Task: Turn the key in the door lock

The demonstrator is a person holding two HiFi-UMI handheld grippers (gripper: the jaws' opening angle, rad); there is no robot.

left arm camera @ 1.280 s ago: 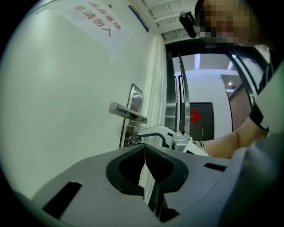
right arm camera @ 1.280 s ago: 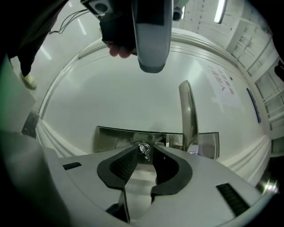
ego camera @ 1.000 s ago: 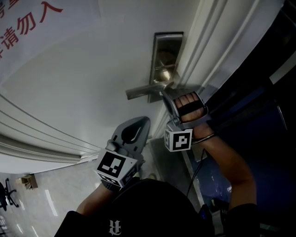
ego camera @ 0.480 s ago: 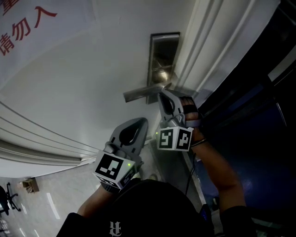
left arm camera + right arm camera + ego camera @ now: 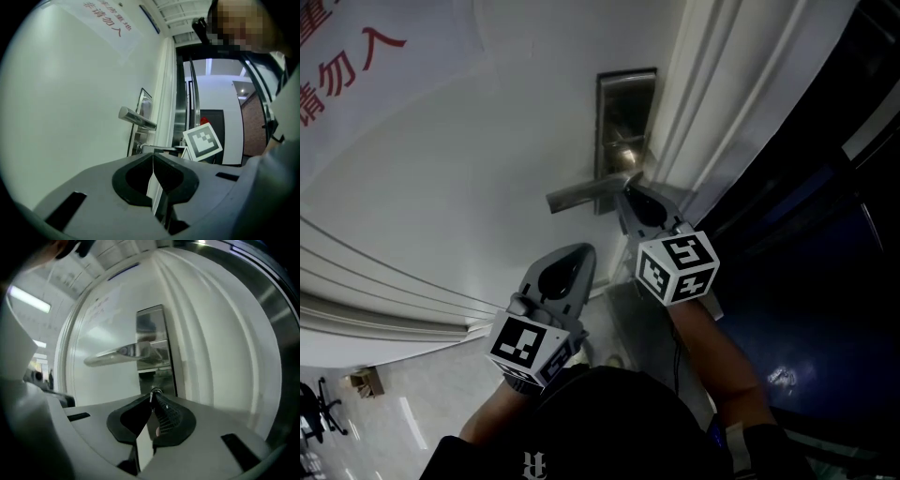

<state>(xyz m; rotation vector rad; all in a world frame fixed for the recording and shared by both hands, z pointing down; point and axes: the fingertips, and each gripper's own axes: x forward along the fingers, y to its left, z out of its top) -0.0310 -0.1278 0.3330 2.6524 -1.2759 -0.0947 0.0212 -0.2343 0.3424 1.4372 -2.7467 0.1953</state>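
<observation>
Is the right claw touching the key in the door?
Touching. The right gripper view shows the right claw pinched shut on the small metal key at its tips, below the door handle.

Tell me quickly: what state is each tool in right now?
Left tool: closed, holding nothing.
Right tool: closed on the key, just below the door handle.
</observation>
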